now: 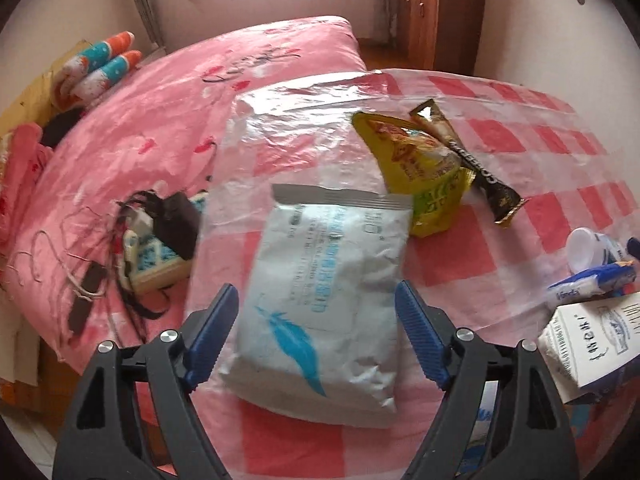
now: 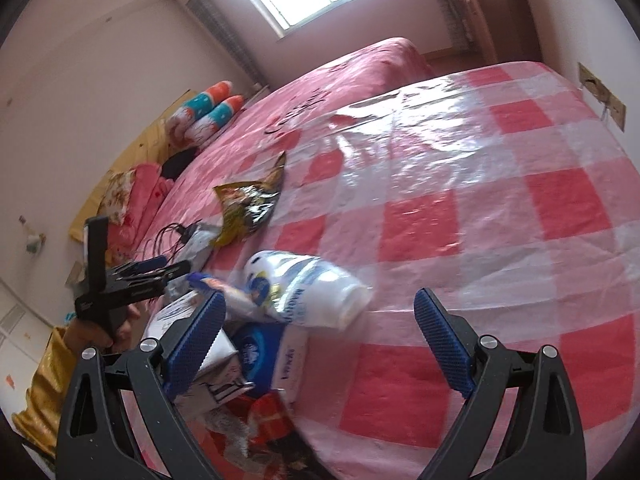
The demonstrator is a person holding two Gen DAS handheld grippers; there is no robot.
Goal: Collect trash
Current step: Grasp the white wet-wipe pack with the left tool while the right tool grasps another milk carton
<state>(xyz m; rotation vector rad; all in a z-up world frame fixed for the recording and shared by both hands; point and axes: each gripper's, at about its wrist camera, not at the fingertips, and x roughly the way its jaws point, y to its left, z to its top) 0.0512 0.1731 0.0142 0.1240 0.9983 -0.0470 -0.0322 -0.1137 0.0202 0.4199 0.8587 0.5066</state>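
Note:
My left gripper [image 1: 316,304] is open, its blue pads on either side of a grey-white wipes pack with a blue feather [image 1: 320,300] lying on the checked table cover [image 1: 520,136]. Beyond it lie a yellow snack bag [image 1: 420,168] and a dark sachet stick [image 1: 468,160]. My right gripper [image 2: 320,312] is open above a white plastic cup with blue print [image 2: 316,288] lying on its side. Below it sit a blue-white tissue pack [image 2: 272,348] and a white carton [image 2: 216,360]. The left gripper [image 2: 140,276] shows at the left of the right wrist view.
A pink bed [image 1: 160,120] lies left of the table, with a charger and cables [image 1: 160,232], folded bedding and a teal-orange pillow [image 1: 104,64]. A wooden cabinet [image 1: 432,12] stands at the back. The cup, tissue pack and carton [image 1: 592,336] crowd the table's right edge.

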